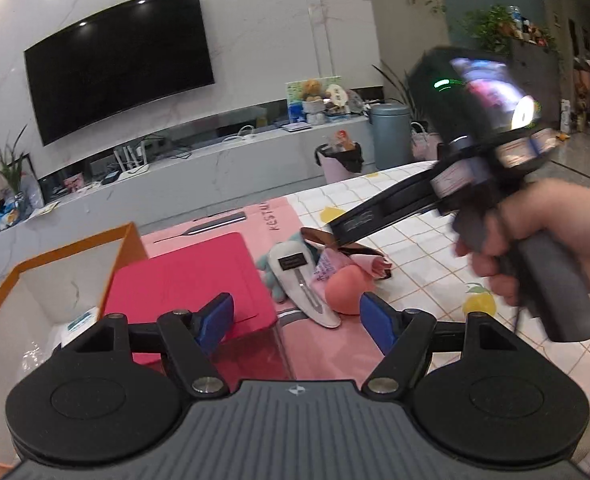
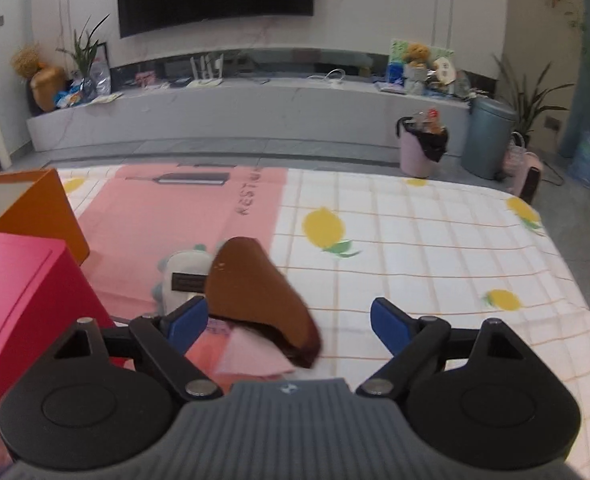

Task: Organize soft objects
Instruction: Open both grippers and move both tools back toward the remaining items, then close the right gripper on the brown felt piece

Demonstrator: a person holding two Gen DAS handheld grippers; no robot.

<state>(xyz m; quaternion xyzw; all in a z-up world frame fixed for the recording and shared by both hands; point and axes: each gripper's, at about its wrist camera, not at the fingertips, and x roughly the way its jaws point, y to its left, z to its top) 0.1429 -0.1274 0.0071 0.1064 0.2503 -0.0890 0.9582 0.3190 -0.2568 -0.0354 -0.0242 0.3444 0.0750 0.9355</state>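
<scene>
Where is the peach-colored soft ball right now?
In the left wrist view, the peach ball lies on the pink mat, against the white plush on its left, with the brown-and-pink wrapper just behind it.

Black television (image 1: 119,60) on marble wall; grey bin (image 2: 489,138) beside pink bin (image 2: 417,148)
</scene>
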